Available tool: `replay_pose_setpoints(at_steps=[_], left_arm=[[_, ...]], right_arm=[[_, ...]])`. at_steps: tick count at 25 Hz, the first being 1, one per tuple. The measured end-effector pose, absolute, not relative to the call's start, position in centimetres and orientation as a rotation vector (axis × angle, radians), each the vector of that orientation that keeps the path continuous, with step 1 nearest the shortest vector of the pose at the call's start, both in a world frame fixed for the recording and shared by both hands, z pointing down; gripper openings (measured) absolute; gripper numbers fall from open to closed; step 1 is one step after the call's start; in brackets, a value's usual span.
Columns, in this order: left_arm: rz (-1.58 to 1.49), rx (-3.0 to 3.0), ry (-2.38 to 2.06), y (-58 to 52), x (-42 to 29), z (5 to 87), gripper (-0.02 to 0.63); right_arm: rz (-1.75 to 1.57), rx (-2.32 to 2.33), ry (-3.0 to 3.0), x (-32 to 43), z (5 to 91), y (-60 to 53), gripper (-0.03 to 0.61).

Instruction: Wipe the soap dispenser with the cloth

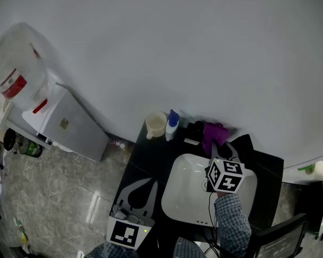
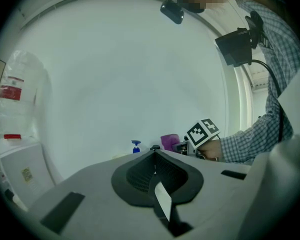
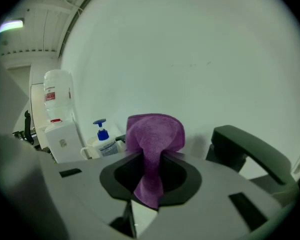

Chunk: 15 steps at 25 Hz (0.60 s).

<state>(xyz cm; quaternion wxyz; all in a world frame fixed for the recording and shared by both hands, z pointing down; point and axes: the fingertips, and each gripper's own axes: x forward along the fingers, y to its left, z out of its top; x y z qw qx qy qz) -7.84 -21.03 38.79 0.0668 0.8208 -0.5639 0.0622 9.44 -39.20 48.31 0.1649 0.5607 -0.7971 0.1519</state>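
The soap dispenser, a white bottle with a blue pump, stands at the back of the dark counter, just beside a cream mug. I can't read its label. My right gripper pinches the purple cloth near it, above the white basin. My left gripper has its jaws together on nothing.

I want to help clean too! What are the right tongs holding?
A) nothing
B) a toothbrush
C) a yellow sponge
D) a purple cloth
D: in the right gripper view, the right tongs are shut on the purple cloth, which bunches up above them.
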Motion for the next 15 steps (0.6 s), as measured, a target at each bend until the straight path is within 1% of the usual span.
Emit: replay_pose_setpoints(at_steps=[8, 12, 15], left_arm=[[0.171, 2.552, -1.645, -18.0, -8.2, 37.5, 0.002], [0.163, 2.572, -1.624, -15.9, -8.7, 37.3, 0.002], [0.168, 2.596, -1.603, -14.2, -9.1, 37.2, 0.002]], right_arm=[[0.412, 1.68, -2.338, 9.0, 43.6, -31.8, 0.077], [0.457, 1.741, -2.352, 9.2, 42.6, -27.6, 0.077], [0.381, 1.764, -2.351, 8.9, 41.8, -24.4, 0.077]])
